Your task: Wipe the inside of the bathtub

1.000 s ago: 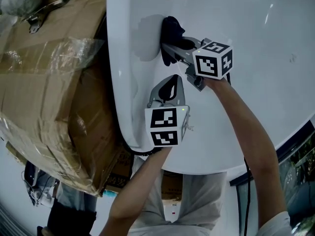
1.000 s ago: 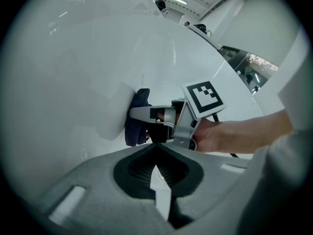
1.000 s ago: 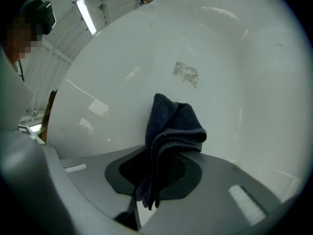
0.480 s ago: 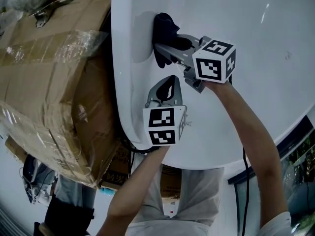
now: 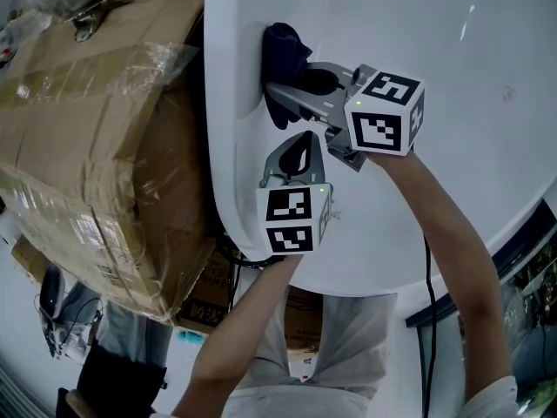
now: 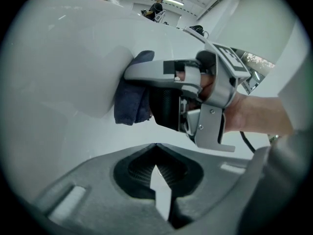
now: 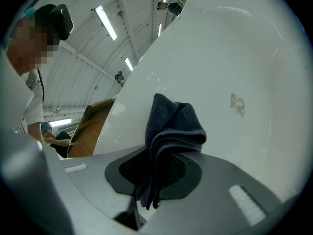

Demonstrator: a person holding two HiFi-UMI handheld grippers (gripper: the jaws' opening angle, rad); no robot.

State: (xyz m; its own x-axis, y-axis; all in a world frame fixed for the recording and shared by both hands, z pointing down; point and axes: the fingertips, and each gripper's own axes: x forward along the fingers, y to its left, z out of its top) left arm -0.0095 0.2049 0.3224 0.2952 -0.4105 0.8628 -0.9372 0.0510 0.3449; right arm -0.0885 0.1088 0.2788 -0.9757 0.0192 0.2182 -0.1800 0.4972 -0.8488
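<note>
White bathtub (image 5: 470,77) wall, dark cloth (image 5: 280,42) clamped in right gripper (image 5: 280,84) near the rim, left gripper (image 5: 300,151) closed, empty, just beside, open basin rightward.

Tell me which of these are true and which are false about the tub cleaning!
1. The right hand-held gripper holds a dark blue cloth. True.
2. The left hand-held gripper holds a sponge. False: its jaws are together with nothing between them.
3. The cloth touches the inside wall of the white bathtub. True.
4. The cardboard box sits inside the bathtub. False: it stands outside, beside the rim.
</note>
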